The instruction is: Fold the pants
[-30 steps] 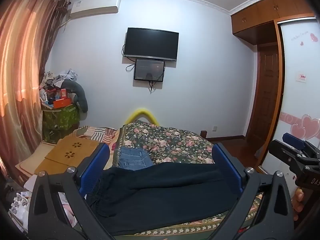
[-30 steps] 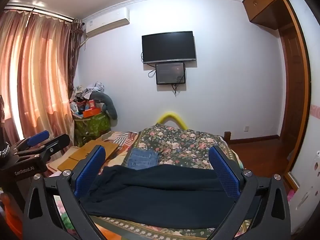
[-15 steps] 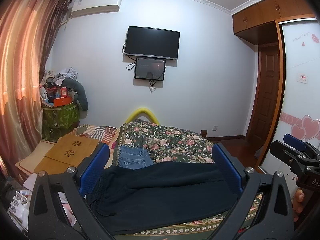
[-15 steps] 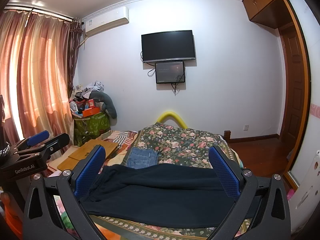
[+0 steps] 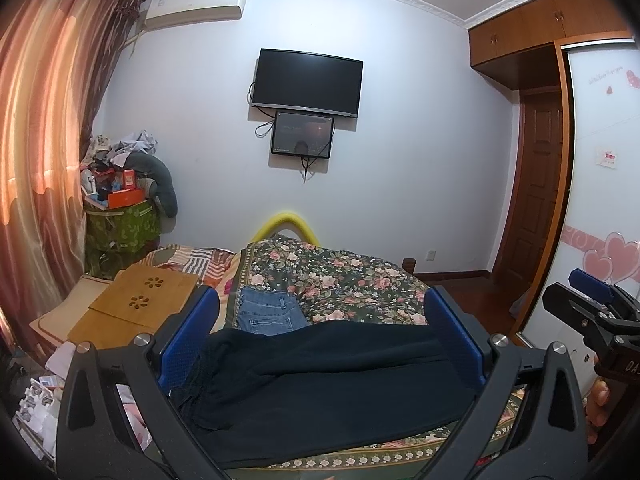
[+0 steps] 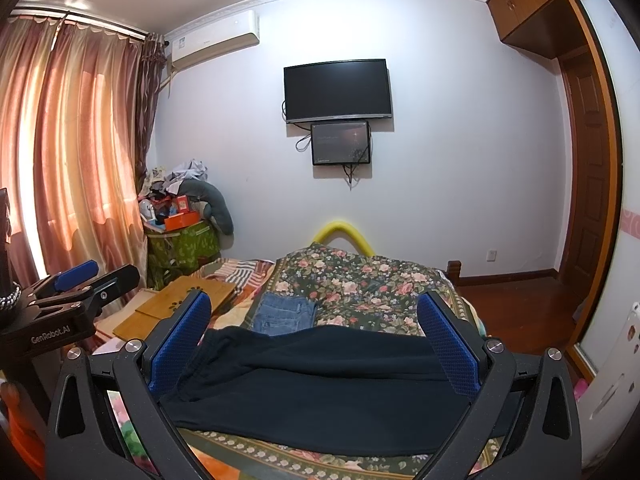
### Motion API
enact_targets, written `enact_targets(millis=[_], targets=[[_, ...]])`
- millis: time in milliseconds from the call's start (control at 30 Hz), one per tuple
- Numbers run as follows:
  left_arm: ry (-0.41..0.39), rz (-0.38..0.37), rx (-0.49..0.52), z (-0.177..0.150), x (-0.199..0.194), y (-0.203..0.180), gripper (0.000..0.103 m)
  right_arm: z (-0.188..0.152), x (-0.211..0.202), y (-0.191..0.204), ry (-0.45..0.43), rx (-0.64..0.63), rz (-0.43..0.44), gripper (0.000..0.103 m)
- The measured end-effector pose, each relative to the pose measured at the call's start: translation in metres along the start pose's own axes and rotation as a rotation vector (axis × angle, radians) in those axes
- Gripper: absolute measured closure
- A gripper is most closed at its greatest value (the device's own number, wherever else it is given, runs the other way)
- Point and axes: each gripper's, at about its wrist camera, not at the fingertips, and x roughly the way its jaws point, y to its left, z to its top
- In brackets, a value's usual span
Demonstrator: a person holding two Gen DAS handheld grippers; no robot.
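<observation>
Black pants (image 5: 328, 376) lie spread across the near edge of a bed with a floral cover (image 5: 344, 280), waistband to the left; they also show in the right wrist view (image 6: 320, 384). My left gripper (image 5: 320, 332) is open and empty, held level in front of the pants. My right gripper (image 6: 314, 330) is open and empty too, in front of the pants. Each gripper shows at the edge of the other's view: the right one (image 5: 592, 308) and the left one (image 6: 80, 280).
Folded blue jeans (image 5: 268, 312) lie on the bed behind the black pants. A wooden lap tray (image 5: 140, 304) sits at the bed's left. A cluttered green box (image 5: 120, 224) stands by the curtain. A wardrobe and door are on the right.
Both views have shifted only slightly; the pants and both open grippers stay as they were.
</observation>
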Motion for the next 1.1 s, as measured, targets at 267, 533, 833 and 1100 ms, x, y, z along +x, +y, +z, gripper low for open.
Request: enact_targets(millis=[267, 533, 833, 1100], targets=[[0.001, -0.002, 0.006, 0.001, 0.0008, -0.0004, 0.0, -0.0006, -0.0002, -0.0008, 0.002, 0.0, 0.001, 0.0], [-0.002, 0.0, 0.01, -0.0001, 0.0005, -0.0004, 0.0, 0.0001, -0.0002, 0.001, 0.003, 0.0, 0.0, 0.0], [-0.002, 0.0, 0.01, -0.0019, 0.0012, -0.0005, 0.0, -0.0002, 0.001, 0.0002, 0.005, 0.001, -0.001, 0.0], [-0.003, 0.0, 0.01, -0.0039, 0.0015, -0.0007, 0.0, -0.0012, 0.0015, -0.0007, 0.007, 0.001, 0.001, 0.0]])
